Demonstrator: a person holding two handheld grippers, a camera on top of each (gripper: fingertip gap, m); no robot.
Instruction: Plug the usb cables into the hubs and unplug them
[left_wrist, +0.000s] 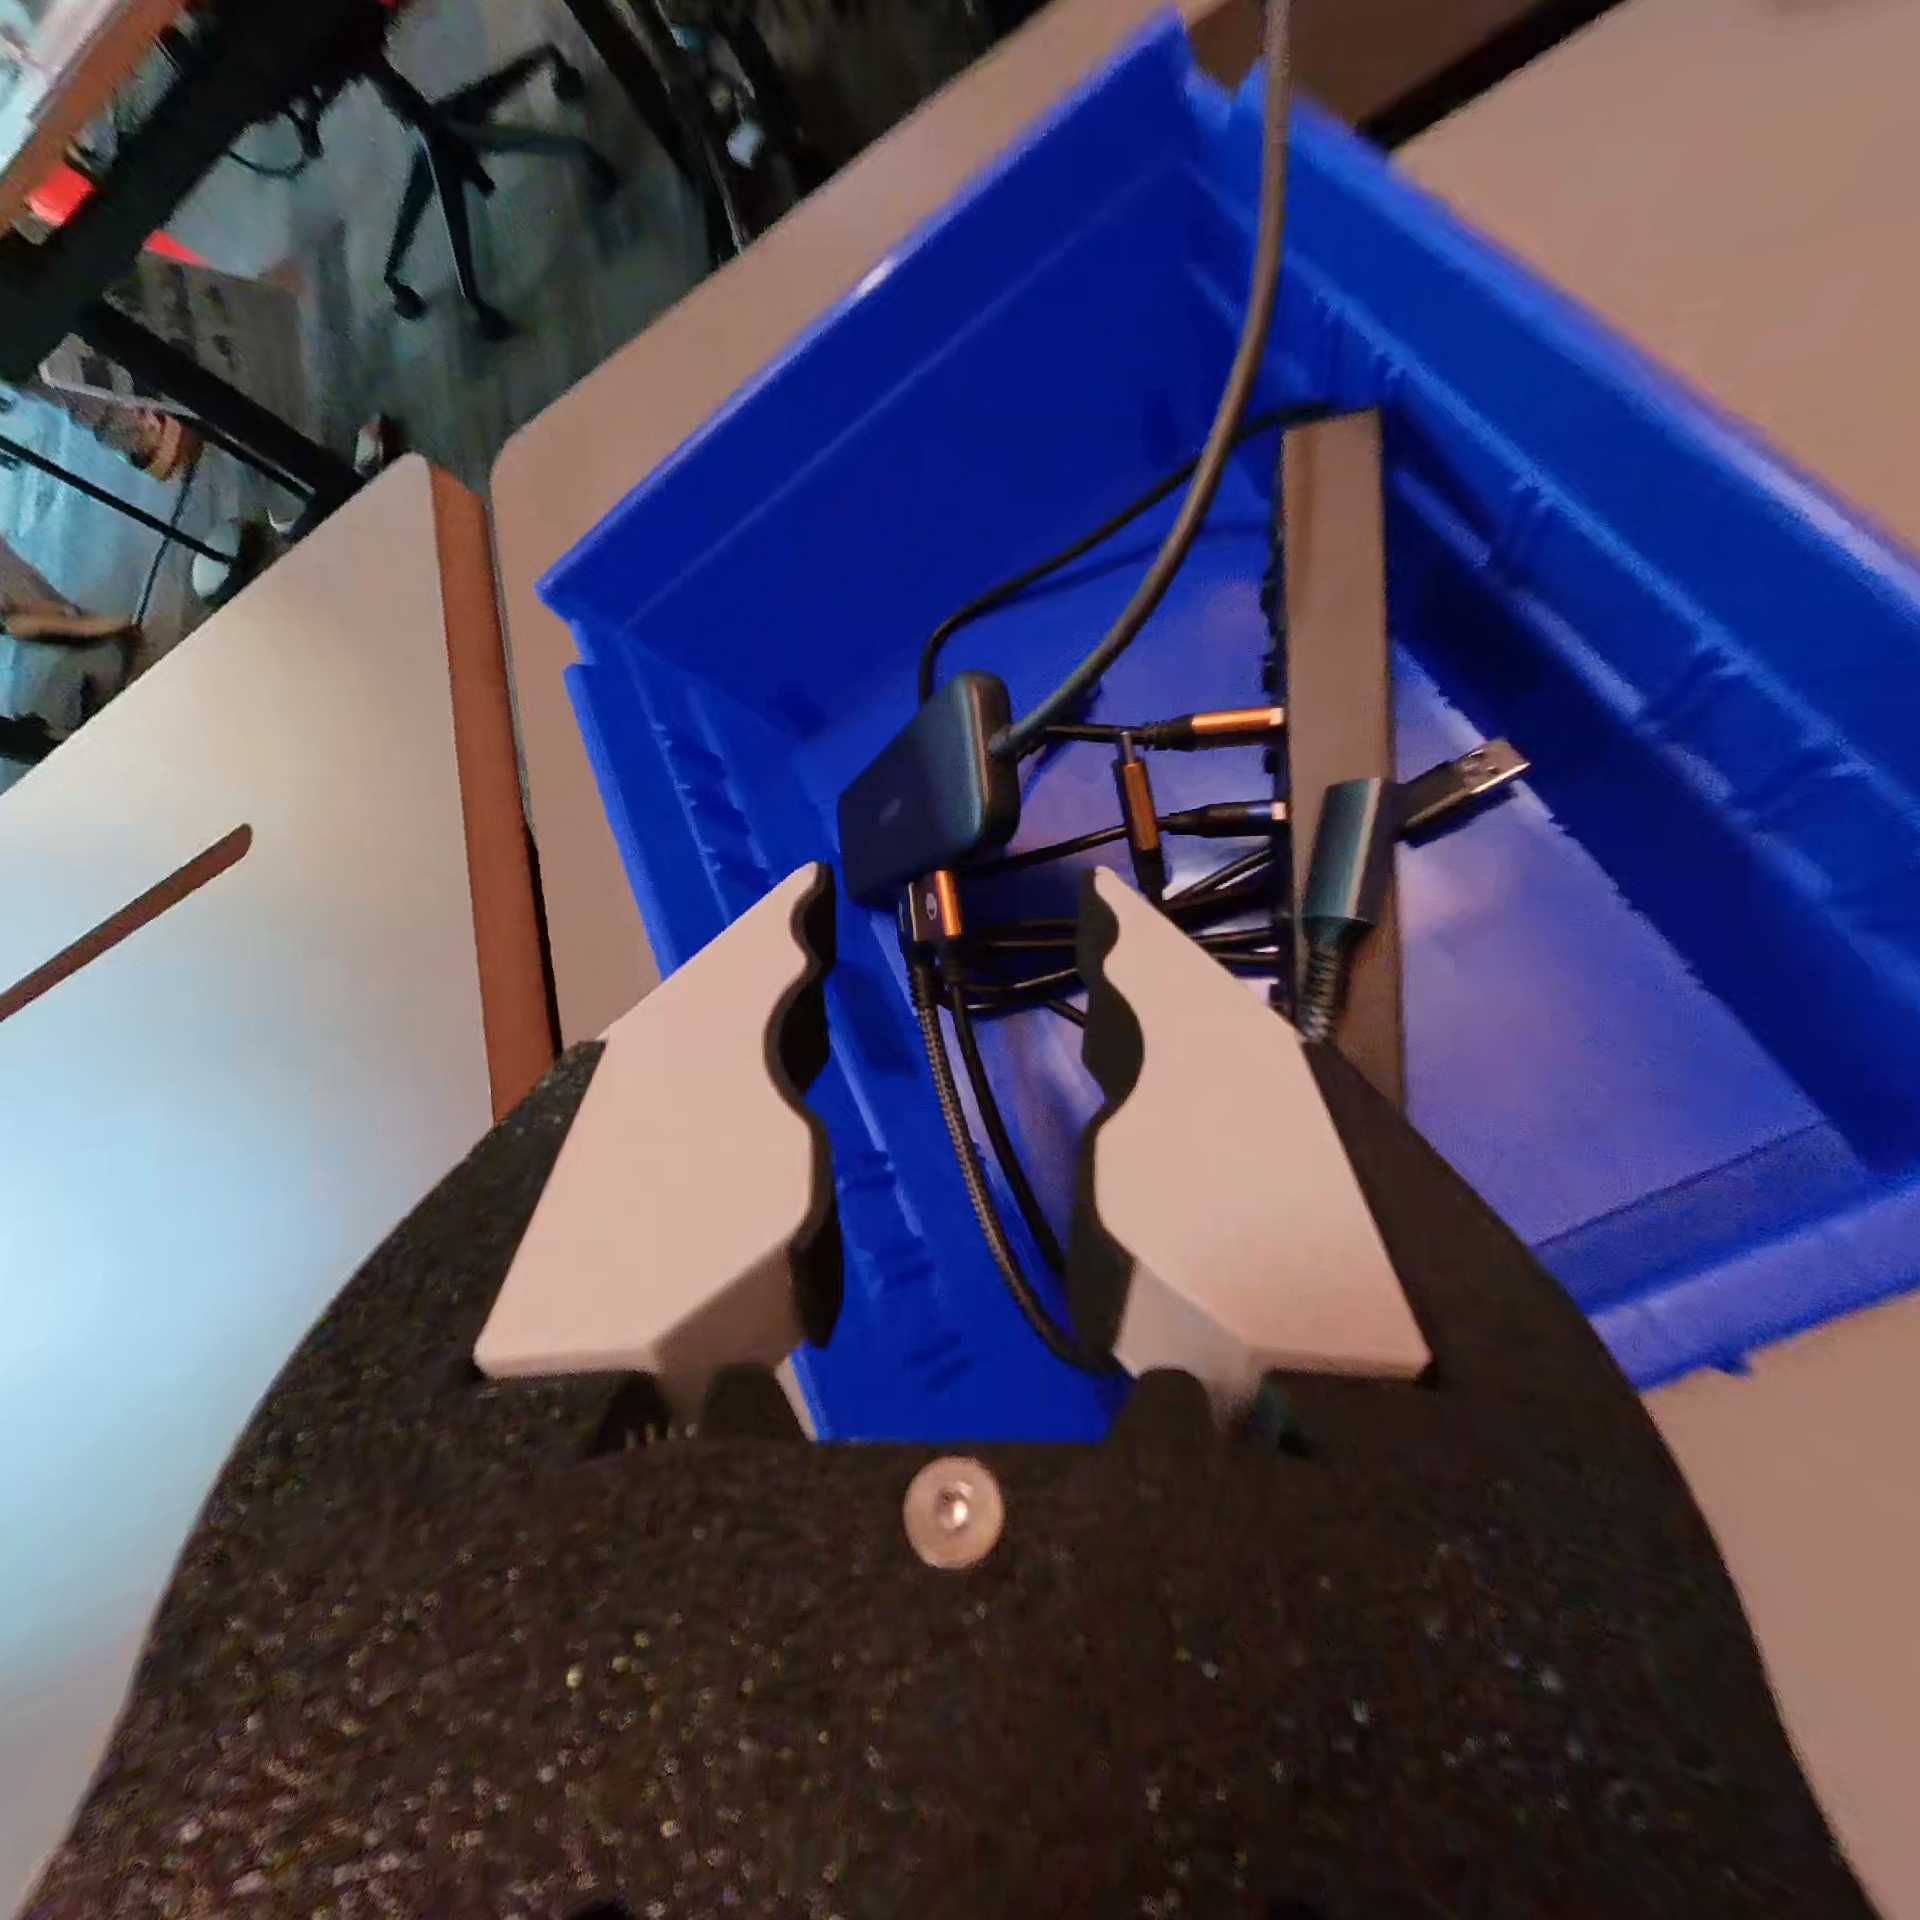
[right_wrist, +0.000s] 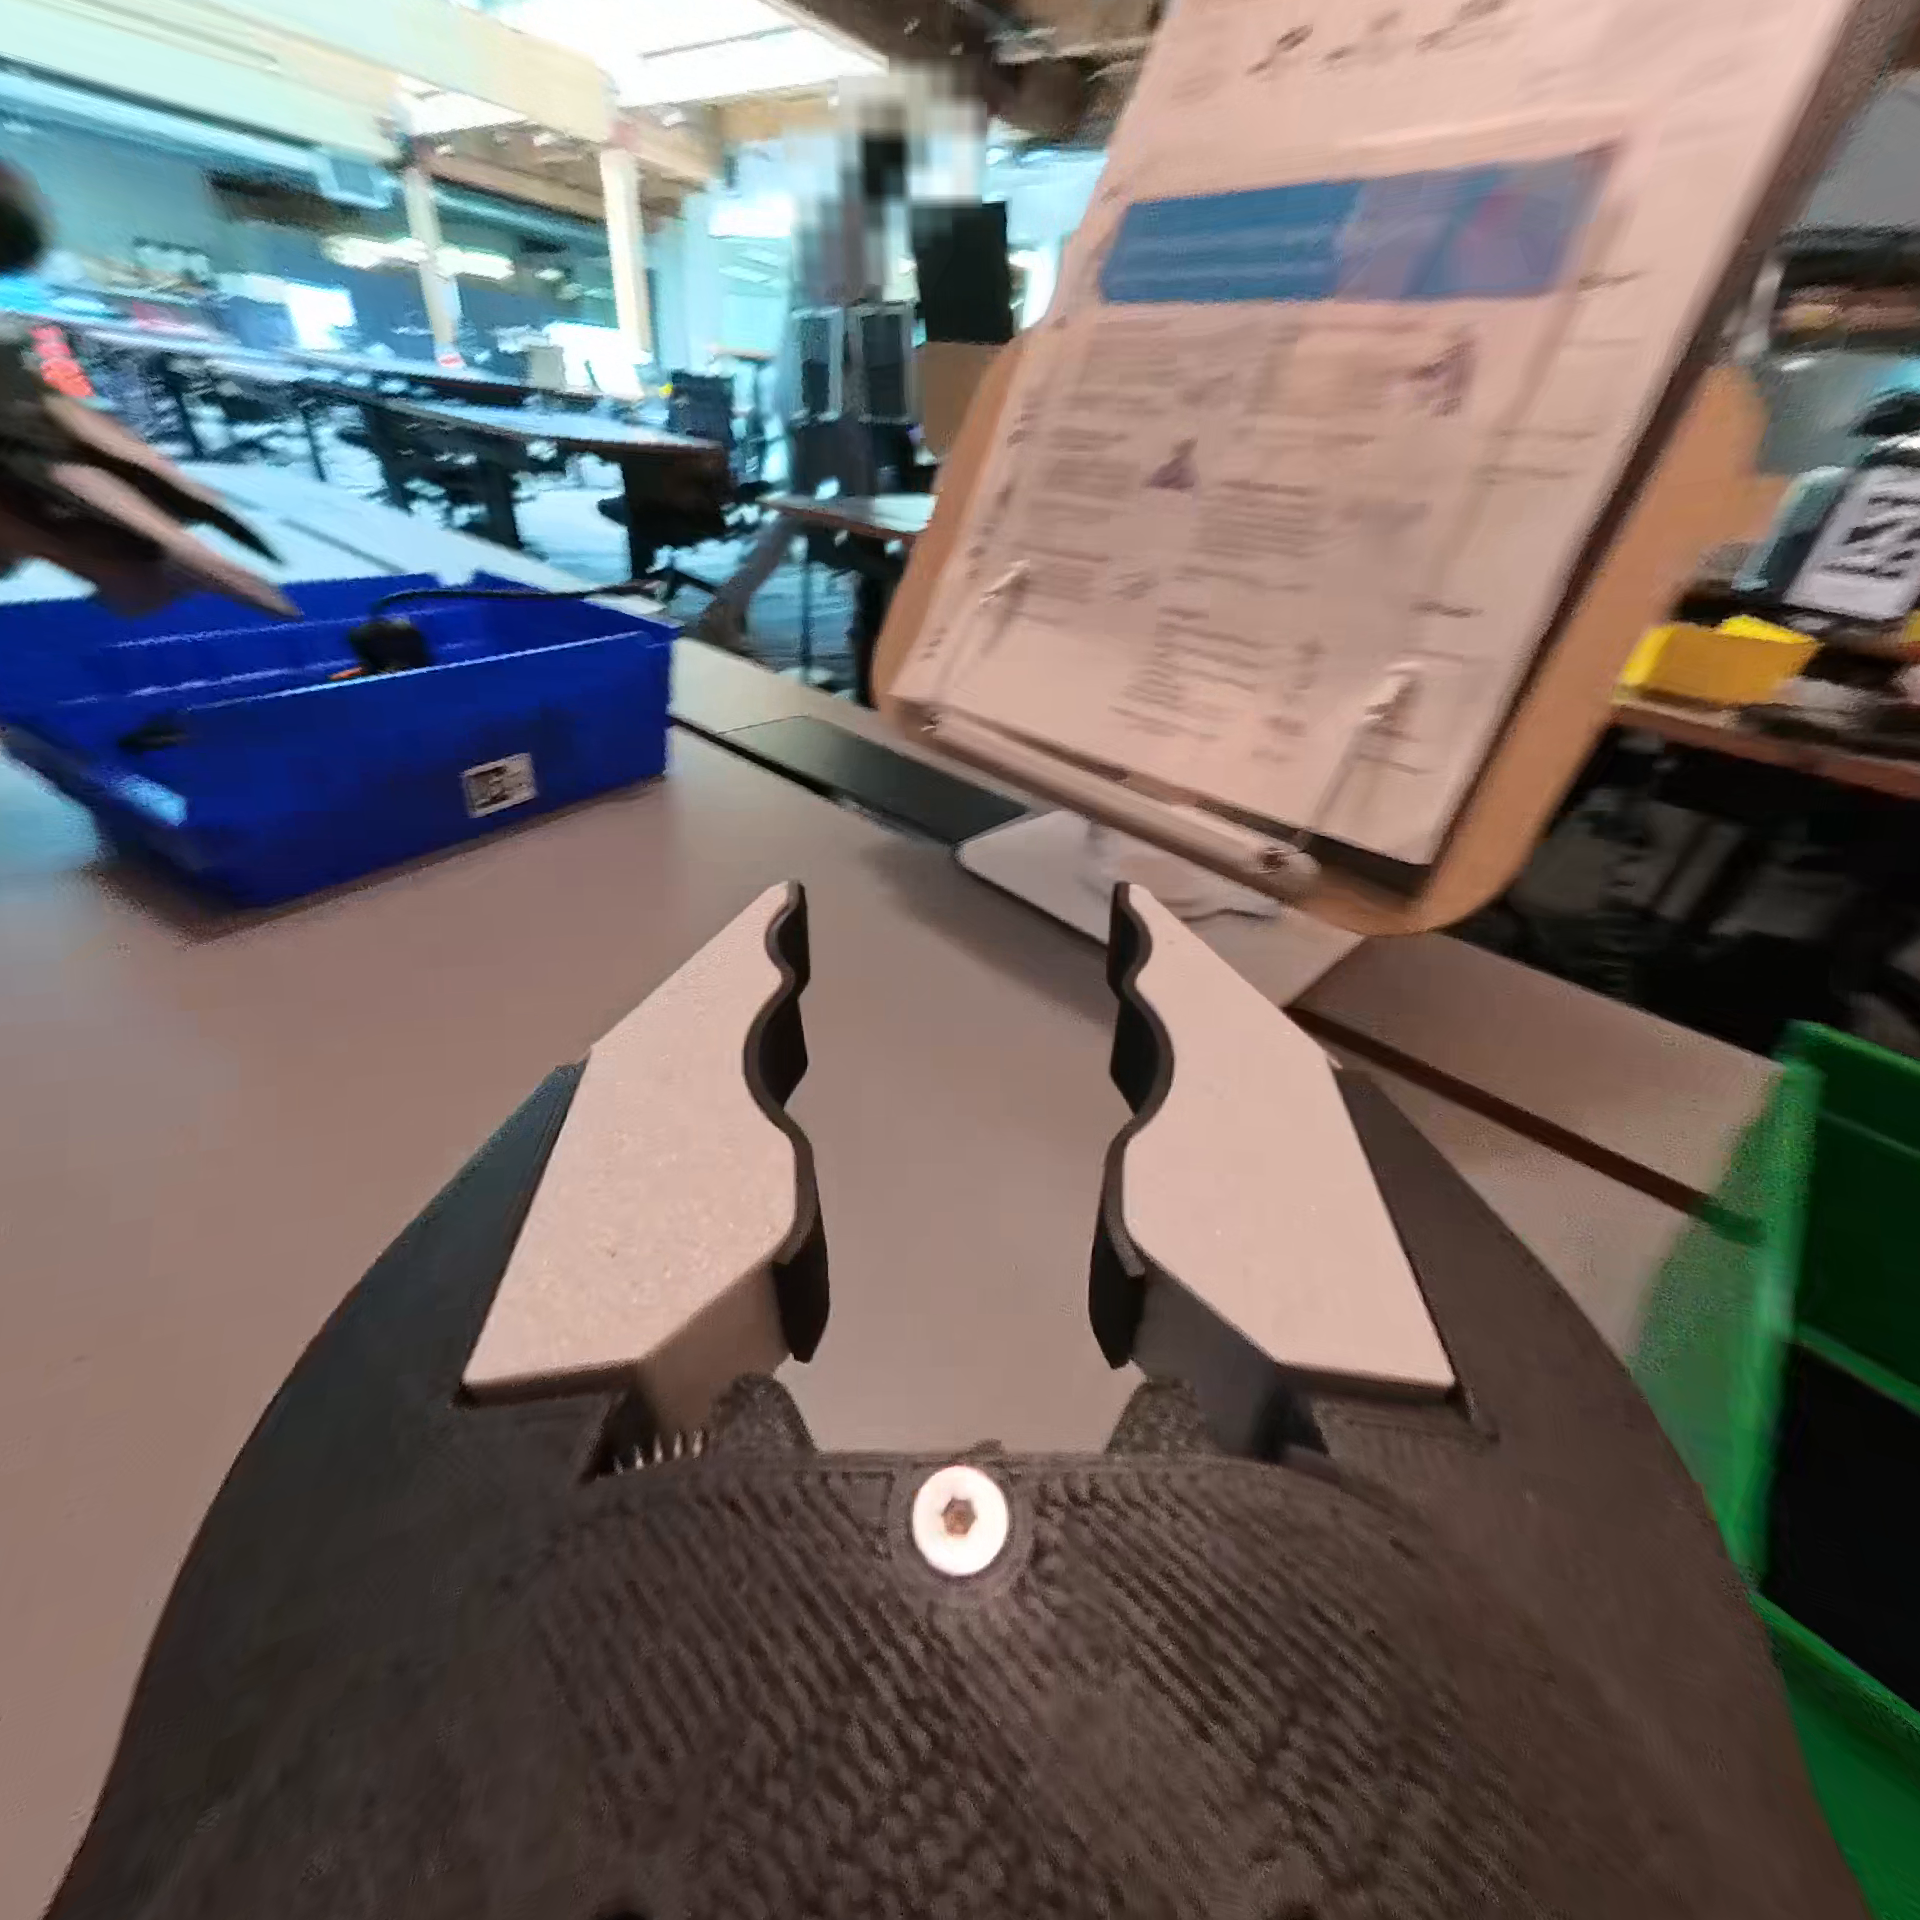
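In the left wrist view, a pale worktop (left_wrist: 260, 1039) fills nine o'clock, with a brown gap running up beside it and office chairs blurred at eleven o'clock. The left gripper (left_wrist: 956, 904) hangs over the near end of a blue bin (left_wrist: 1558, 582), its jaws parted and holding nothing. Just past the fingertips, at twelve o'clock, a dark hub (left_wrist: 925, 790) lies on the bin floor with its own grey cord (left_wrist: 1247, 312) climbing out toward the top edge. An orange-collared USB plug (left_wrist: 935, 906) touches the hub's near end, though blur hides whether it is seated; its braided black cable (left_wrist: 977, 1143) runs down between the jaws. More orange-tipped cables (left_wrist: 1195, 810) lie tangled at one o'clock. A grey upright divider (left_wrist: 1335, 665) stands in the bin and partly screens them, and a dark adapter with a bare metal USB plug (left_wrist: 1455, 784) pokes out beyond it at two o'clock. In the right wrist view, the same blue bin (right_wrist: 343, 769) sits at ten o'clock, well apart, with the left gripper (right_wrist: 156, 540) reaching over it. The right gripper (right_wrist: 956, 935) hovers above bare worktop (right_wrist: 312, 1039), jaws spread and empty. A tilted board carrying papers (right_wrist: 1299, 499) rises at one o'clock, and a green bin (right_wrist: 1829, 1351) stands at three o'clock.
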